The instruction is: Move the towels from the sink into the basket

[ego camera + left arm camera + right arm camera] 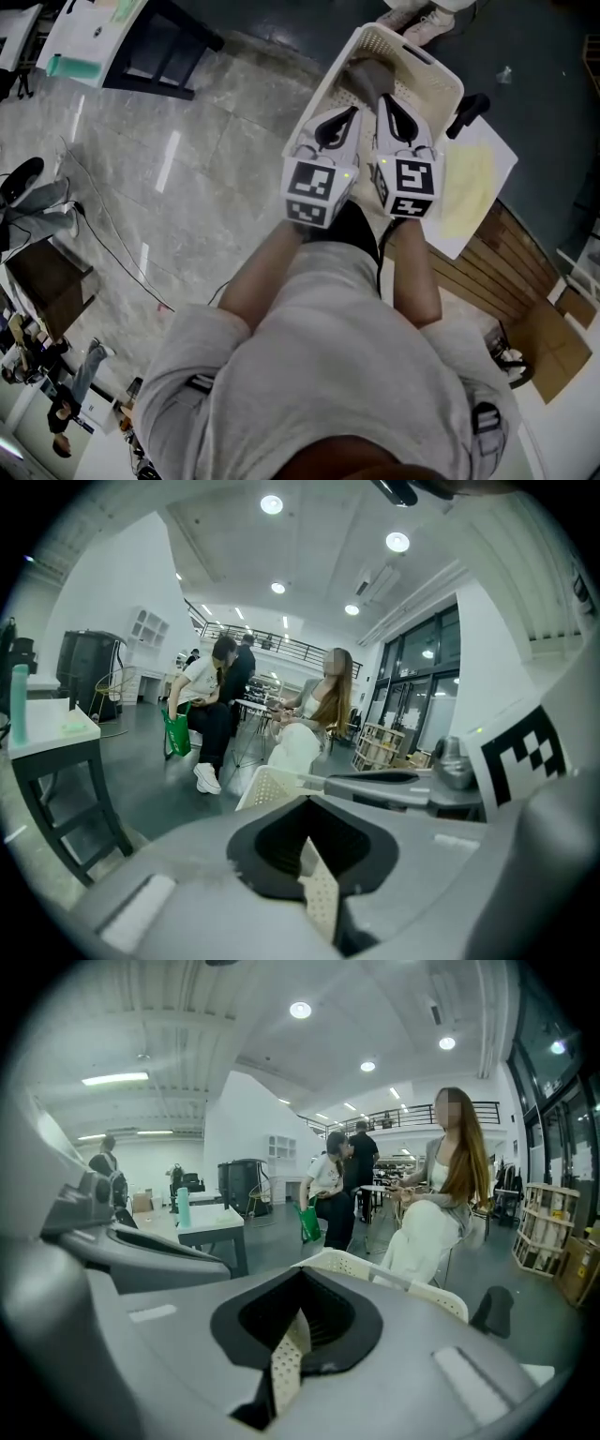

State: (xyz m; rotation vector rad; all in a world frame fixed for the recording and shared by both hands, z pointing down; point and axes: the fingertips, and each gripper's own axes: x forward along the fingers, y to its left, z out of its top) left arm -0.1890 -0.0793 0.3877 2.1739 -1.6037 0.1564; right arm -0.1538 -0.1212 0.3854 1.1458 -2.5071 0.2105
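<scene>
A white perforated basket (427, 70) stands on the floor, with a grey towel (368, 75) lying inside it. My left gripper (349, 112) and right gripper (385, 101) hang side by side just above the basket's near rim, both pointing at it. Each is shut, with nothing between the jaws. In the left gripper view the basket rim (267, 785) shows just past the shut left gripper (315, 864). The right gripper view has the basket rim (375, 1269) beyond the shut right gripper (291, 1349). No sink is in view.
A white sheet with a yellowish patch (473, 183) lies right of the basket, over wooden slats (511, 277). A black-legged table (155, 42) stands at the far left. A cable (112, 230) trails over the marble floor. People sit beyond the basket (436, 1204).
</scene>
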